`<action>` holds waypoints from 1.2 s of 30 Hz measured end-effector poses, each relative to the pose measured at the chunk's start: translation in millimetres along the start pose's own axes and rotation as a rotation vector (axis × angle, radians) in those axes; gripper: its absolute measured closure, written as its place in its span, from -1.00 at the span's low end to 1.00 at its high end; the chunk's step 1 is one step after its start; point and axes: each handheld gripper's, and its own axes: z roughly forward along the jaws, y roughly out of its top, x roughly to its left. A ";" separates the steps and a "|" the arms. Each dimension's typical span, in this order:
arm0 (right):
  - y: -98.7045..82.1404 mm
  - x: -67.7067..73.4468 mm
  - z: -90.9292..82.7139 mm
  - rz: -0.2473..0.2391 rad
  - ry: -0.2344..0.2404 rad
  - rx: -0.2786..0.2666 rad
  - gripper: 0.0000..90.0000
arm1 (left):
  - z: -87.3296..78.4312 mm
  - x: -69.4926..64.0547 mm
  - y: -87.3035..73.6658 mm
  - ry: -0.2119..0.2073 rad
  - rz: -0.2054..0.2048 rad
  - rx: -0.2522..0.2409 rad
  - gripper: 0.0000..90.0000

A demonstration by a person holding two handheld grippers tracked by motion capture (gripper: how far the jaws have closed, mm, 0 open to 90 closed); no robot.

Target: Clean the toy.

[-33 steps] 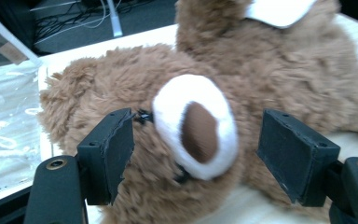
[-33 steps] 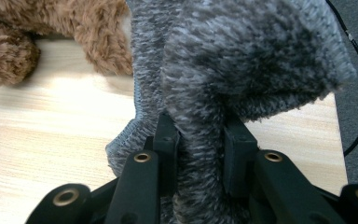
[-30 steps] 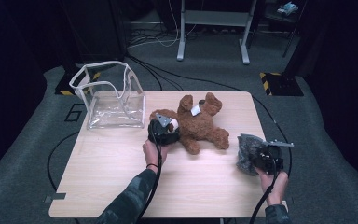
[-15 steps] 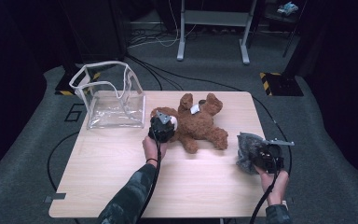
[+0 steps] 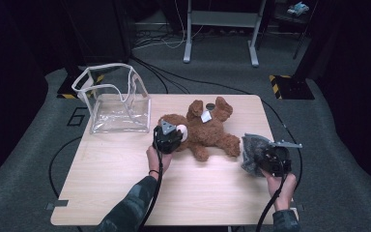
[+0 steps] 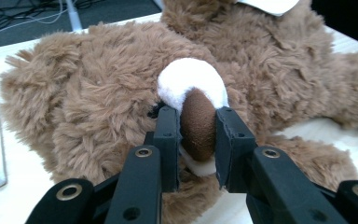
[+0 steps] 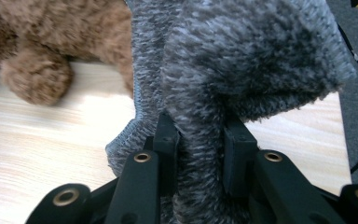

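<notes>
At the table's middle, the brown teddy bear (image 5: 204,129) is lying on its back, head toward the clear plastic bag (image 5: 117,100) that is standing open near the far left corner of the wooden table (image 5: 125,193). I am holding my left gripper (image 6: 197,135) against the bear's face; its jaws have just been closing and are now pinching the brown nose inside the white muzzle (image 6: 192,86), as the left gripper view is showing. In the high view the same gripper (image 5: 168,137) is sitting over the bear's head.

My right gripper (image 7: 199,140) is clamping a fold of grey fuzzy knit fabric (image 7: 242,60), possibly a small garment or hat; the bunching is preventing a firmer identification. In the high view it (image 5: 269,159) is resting near the right edge, the fabric (image 5: 252,150) lying just beside the bear's leg.

Judgement: the step in hand is securing both items, with the grip on the bear only now being taken. The next move is calling for a check that the nose pinch is holding before any lift, since the grip is narrow and the bear could swing or slip. The fabric then needs bringing toward the bear, or either item toward the bag's open mouth.
</notes>
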 end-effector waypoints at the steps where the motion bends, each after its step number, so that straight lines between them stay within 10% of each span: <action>1: 1.2 2.2 -0.6 0.003 0.001 0.000 0.58 | -1.1 -0.6 0.5 -0.001 0.003 0.005 0.62; 10: 3.7 7.4 0.3 -0.008 0.010 -0.003 0.58 | 10.3 2.7 13.0 0.119 -0.014 0.031 -0.12; 16: 2.3 4.8 -0.9 -0.015 0.007 0.003 0.58 | 28.9 0.9 19.0 0.199 0.027 0.084 -0.12; 22: 1.4 1.5 -4.6 -0.007 0.002 -0.001 0.58 | 28.3 4.6 10.2 0.146 0.022 0.057 0.40; 36: 17.1 23.4 -7.3 -0.061 0.036 -0.026 0.58 | 2.6 -9.1 0.5 -0.099 0.014 0.019 0.49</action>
